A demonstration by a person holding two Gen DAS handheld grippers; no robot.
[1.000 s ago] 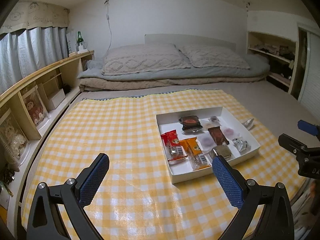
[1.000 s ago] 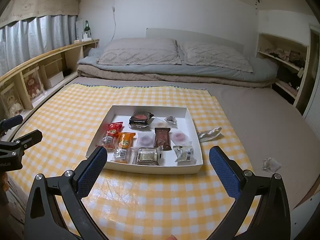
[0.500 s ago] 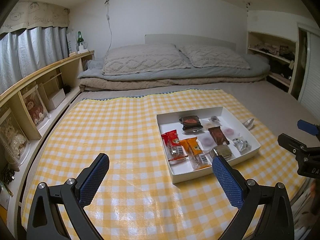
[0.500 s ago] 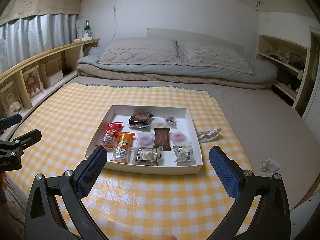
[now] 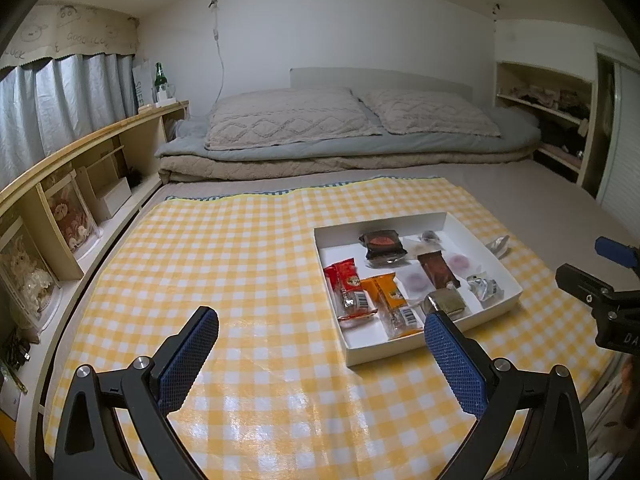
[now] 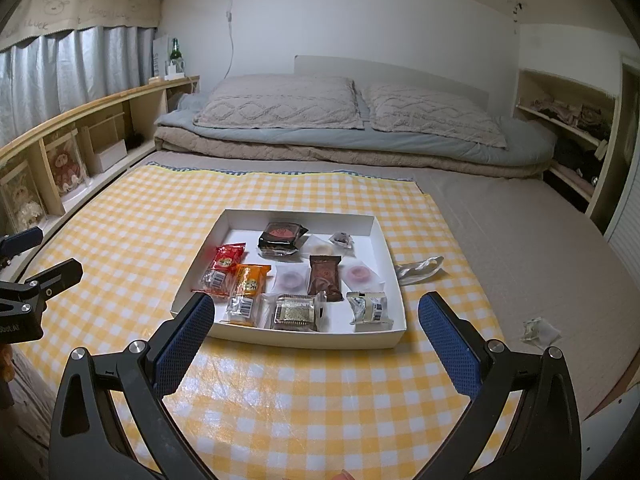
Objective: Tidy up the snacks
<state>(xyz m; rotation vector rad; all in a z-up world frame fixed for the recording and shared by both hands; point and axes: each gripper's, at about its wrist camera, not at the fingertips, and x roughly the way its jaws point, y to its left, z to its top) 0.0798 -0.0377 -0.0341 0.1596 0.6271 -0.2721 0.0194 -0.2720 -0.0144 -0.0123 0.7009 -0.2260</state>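
Both grippers hovering w/ jaws spread wide, gripping nothing: left gripper (image 5: 321, 350), right gripper (image 6: 316, 318). White box (image 6: 390, 258) sitting mid-cloth, approx. a dozen snacks lying inside. Silver wrapper (image 6: 418, 270) lying at box's 3 o'clock, crumpled wrapper (image 6: 538, 330) resting off-cloth at 4. Sorting looking mostly done; strays remaining.

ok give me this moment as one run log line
left gripper: open, empty | right gripper: open, empty | shallow white cardboard tray: on yellow checked cloth, snacks inside | crinkled silver wrapper: outside tray
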